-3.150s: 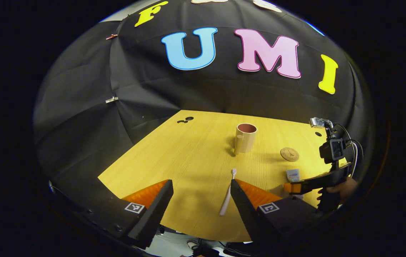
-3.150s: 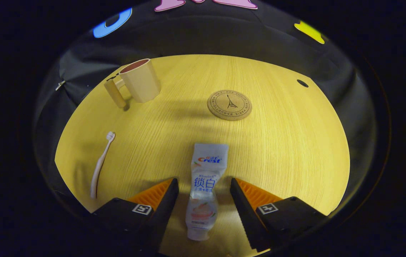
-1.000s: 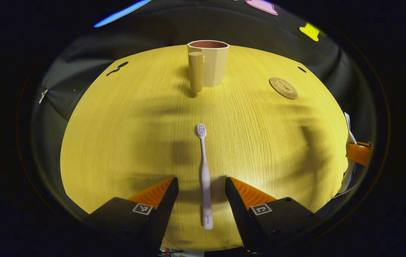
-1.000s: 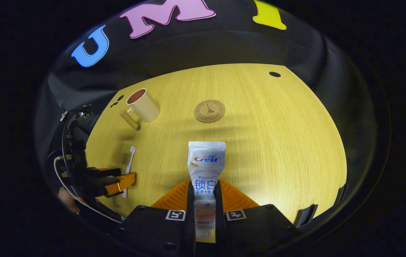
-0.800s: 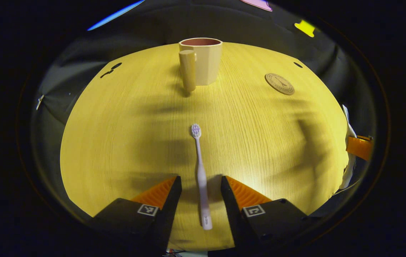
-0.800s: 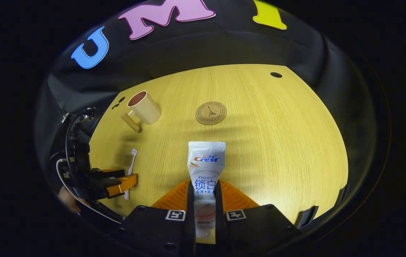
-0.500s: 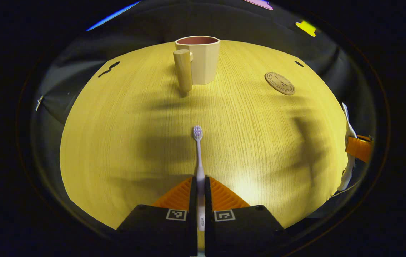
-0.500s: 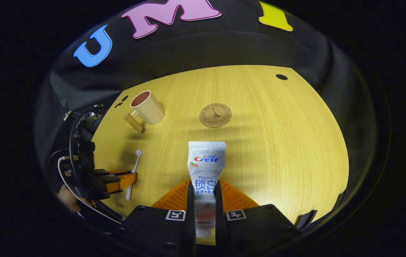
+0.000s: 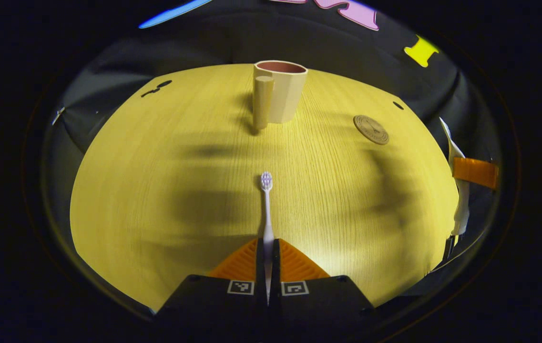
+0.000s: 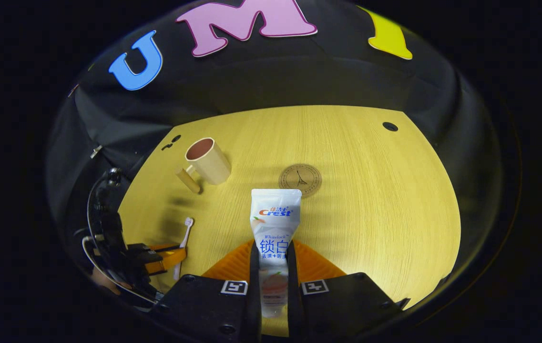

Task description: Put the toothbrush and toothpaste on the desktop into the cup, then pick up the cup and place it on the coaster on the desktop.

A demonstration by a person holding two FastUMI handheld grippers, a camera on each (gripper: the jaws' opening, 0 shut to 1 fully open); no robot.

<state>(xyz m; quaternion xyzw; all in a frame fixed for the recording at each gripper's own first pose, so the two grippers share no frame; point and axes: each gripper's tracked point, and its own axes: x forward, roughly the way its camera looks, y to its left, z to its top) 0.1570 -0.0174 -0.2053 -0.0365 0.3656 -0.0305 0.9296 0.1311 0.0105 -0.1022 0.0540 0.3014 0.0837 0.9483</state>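
My left gripper (image 9: 267, 247) is shut on the handle of the white toothbrush (image 9: 266, 205), whose bristle head points away toward the cup. The beige cup (image 9: 282, 90) with a post-like handle stands upright at the far middle of the desktop. My right gripper (image 10: 273, 252) is shut on the white toothpaste tube (image 10: 274, 224), held off the desk with its flat end forward. In the right gripper view the cup (image 10: 208, 161) is at the far left and the round cork coaster (image 10: 300, 179) lies just beyond the tube. The left gripper (image 10: 166, 255) with the toothbrush (image 10: 182, 243) appears at lower left.
The yellow wooden desktop (image 9: 166, 157) has small dark holes near its far corners (image 9: 154, 89) (image 10: 389, 126). The coaster (image 9: 371, 129) lies right of the cup. The toothpaste tube (image 9: 456, 186) shows at the right edge. Black cloth walls the booth on all sides.
The left gripper closed on the toothbrush and has begun lifting it. The right gripper, holding the toothpaste throughout the last second, has risen and tilted up, so the desk looks farther away.
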